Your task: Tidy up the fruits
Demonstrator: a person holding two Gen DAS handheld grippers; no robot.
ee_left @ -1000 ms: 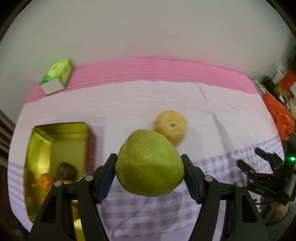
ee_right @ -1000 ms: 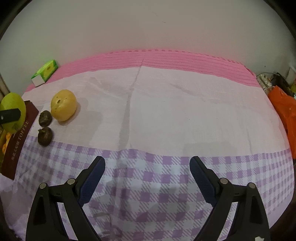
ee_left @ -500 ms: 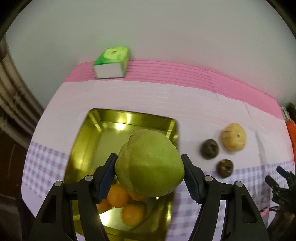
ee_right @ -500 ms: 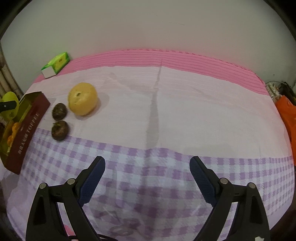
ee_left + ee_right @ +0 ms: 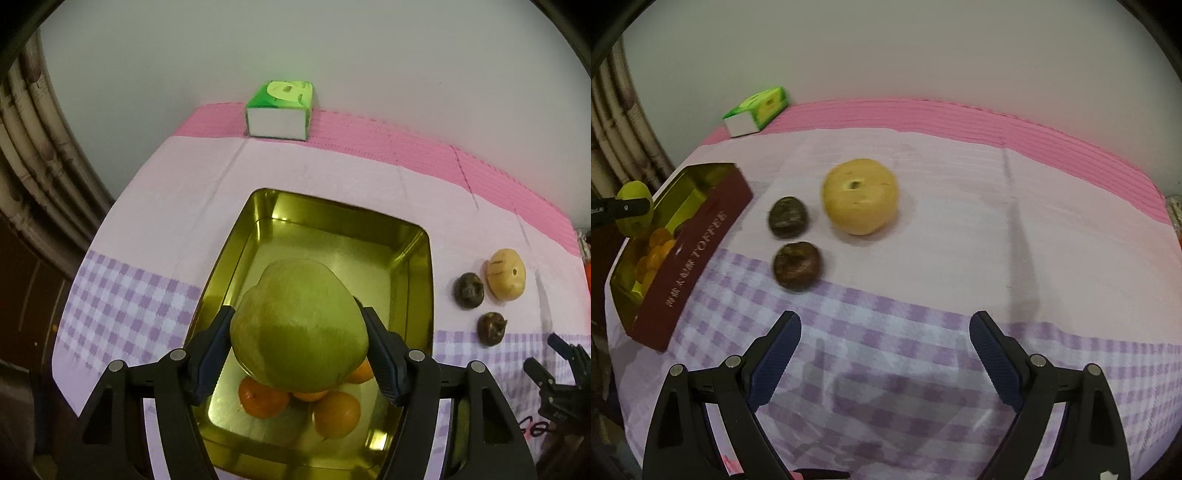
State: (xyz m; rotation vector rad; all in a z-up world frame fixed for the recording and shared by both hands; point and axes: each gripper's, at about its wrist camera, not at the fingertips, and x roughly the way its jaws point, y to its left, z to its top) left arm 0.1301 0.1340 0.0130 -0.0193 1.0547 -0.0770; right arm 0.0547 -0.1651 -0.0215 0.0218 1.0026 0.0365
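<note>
Left gripper (image 5: 297,356) clamped on green pear (image 5: 295,325), hanging above tin (image 5: 419,266) with oranges (image 5: 262,400) inside. Right gripper (image 5: 884,352) wide open, empty. Right of tin, unsorted: yellow pear (image 5: 860,195), two dark fruits (image 5: 788,216).

Home: tablecloth (image 5: 960,221), curtain (image 5: 624,140), tissue pack (image 5: 279,110)

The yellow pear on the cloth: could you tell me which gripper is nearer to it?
Right. The right gripper hangs open just short of the yellow pear; the left gripper is over the tin, holding a green fruit.
</note>
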